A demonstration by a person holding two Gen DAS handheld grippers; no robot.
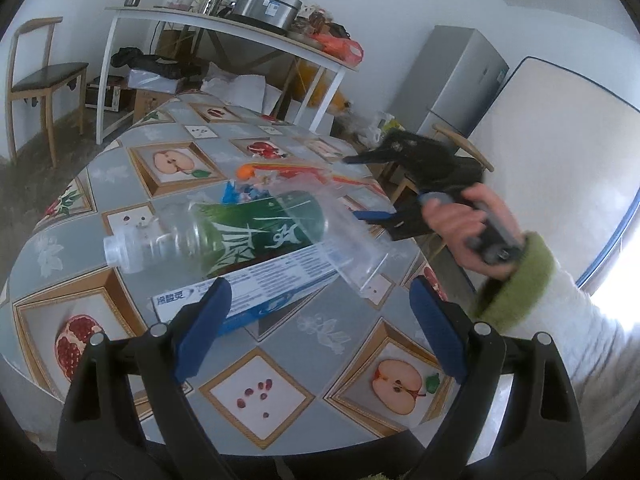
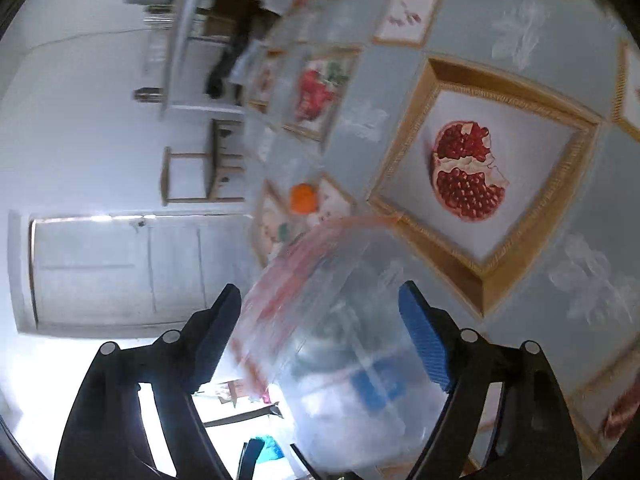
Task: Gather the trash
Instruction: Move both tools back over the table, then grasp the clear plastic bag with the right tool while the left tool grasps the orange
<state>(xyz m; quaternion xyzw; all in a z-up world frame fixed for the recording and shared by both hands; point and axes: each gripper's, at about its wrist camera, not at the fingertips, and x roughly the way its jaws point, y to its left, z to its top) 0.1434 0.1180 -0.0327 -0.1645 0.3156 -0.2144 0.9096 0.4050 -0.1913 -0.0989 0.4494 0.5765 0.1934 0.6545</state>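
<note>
We read white Chinese characters on the clear bottle's green label (image 1: 256, 236), and "冷酸灵" printed on the blue-and-white box (image 1: 256, 292); its smaller print stays illegible.

White walls; wooden chair (image 1: 44, 72) at ten o'clock, cluttered white desk (image 1: 224, 28) at twelve, grey fridge (image 1: 452, 80) at two
</note>
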